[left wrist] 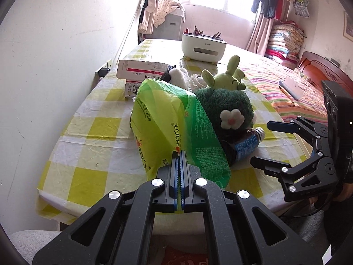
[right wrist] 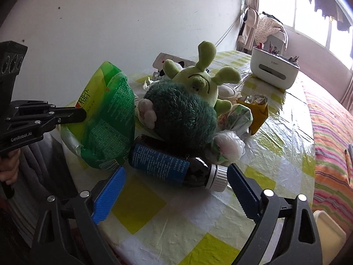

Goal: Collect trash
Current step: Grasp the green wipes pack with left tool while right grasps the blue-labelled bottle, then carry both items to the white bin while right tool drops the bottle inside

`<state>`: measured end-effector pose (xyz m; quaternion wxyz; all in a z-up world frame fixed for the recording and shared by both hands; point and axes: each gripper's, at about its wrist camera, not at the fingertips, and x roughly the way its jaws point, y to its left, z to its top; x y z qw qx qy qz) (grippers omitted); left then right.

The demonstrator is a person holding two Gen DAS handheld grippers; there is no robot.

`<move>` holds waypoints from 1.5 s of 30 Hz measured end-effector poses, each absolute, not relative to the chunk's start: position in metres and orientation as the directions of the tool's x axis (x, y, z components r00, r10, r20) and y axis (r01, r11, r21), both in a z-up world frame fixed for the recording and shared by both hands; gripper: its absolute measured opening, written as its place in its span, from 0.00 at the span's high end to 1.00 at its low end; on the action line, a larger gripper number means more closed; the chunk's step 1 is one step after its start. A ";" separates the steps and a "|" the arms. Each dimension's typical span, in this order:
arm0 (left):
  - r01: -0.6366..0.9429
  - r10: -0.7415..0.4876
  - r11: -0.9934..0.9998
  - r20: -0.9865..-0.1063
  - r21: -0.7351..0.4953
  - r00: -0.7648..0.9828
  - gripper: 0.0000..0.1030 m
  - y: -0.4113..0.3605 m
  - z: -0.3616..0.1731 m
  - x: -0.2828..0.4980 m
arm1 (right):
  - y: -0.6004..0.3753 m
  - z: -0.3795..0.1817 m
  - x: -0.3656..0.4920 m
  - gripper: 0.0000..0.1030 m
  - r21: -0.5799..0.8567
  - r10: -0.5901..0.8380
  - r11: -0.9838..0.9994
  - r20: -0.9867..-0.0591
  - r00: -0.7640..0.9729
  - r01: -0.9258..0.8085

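My right gripper (right wrist: 176,190) has its jaws spread and gripping nothing, the blue pads (right wrist: 109,195) flanking the near end of the table (right wrist: 198,238). Just beyond them, at twelve o'clock, lies the dark bottle (right wrist: 174,169) on its side, its long axis running from ten o'clock to four o'clock across my line of approach, white cap (right wrist: 218,177) pointing toward my right pad and almost at it. The bottle sits crosswise between the pads rather than along them, so I judge the jaws would have to close on its length or I must roll the wrist to take it across the body. My left gripper (left wrist: 179,154) is clenched on the edge of the green plastic bag (left wrist: 167,119), holding it up at the table's near edge; from the right camera the bag stands at ten o'clock, touching the bottle's base. Behind the bottle, at twelve, the green plush toy (right wrist: 183,110) leans over it, with crumpled wrappers (right wrist: 238,119) at one o'clock. The right hand is plainly the nearer to the bottle.
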<state>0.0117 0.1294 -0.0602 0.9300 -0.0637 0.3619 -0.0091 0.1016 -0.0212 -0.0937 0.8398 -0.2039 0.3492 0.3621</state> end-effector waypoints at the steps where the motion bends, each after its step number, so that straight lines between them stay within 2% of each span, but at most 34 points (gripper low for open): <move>1: -0.032 -0.063 0.991 -0.671 -0.129 0.739 0.99 0.130 -0.060 0.011 | -0.017 -0.096 0.104 0.25 -0.099 0.464 0.632 -0.746 0.478 -0.769; 11: -0.046 -0.069 0.987 -0.656 -0.157 0.752 0.99 0.137 -0.056 0.007 | 0.002 -0.112 0.121 0.25 -0.224 0.386 0.510 -0.803 0.454 -0.831; 13: -0.047 -0.071 0.986 -0.655 -0.162 0.753 0.99 0.137 -0.055 0.007 | 0.002 -0.111 0.124 0.31 -0.231 0.374 0.512 -0.807 0.457 -0.827; 18: -0.057 -0.074 0.982 -0.638 -0.182 0.767 0.99 0.140 -0.050 0.004 | 0.006 -0.115 0.122 0.34 -0.238 0.359 0.494 -0.820 0.445 -0.837; 21: -0.058 -0.081 0.979 -0.631 -0.197 0.771 0.99 0.139 -0.047 0.003 | 0.009 -0.117 0.121 0.41 -0.189 0.372 0.493 -0.837 0.402 -0.850; 28: -0.053 -0.071 0.981 -0.601 -0.186 0.796 0.99 0.134 -0.039 0.002 | -0.013 -0.118 0.113 0.55 -0.137 0.419 0.519 -0.820 0.391 -0.844; 34: -0.043 -0.079 0.980 -0.570 -0.197 0.818 0.99 0.131 -0.033 0.000 | -0.039 -0.111 0.097 0.56 -0.104 0.469 0.547 -0.784 0.407 -0.831; 45: -0.003 -0.052 0.994 -0.514 -0.106 0.856 0.99 0.098 -0.020 0.002 | -0.104 -0.076 0.081 0.56 -0.044 0.534 0.665 -0.670 0.516 -0.745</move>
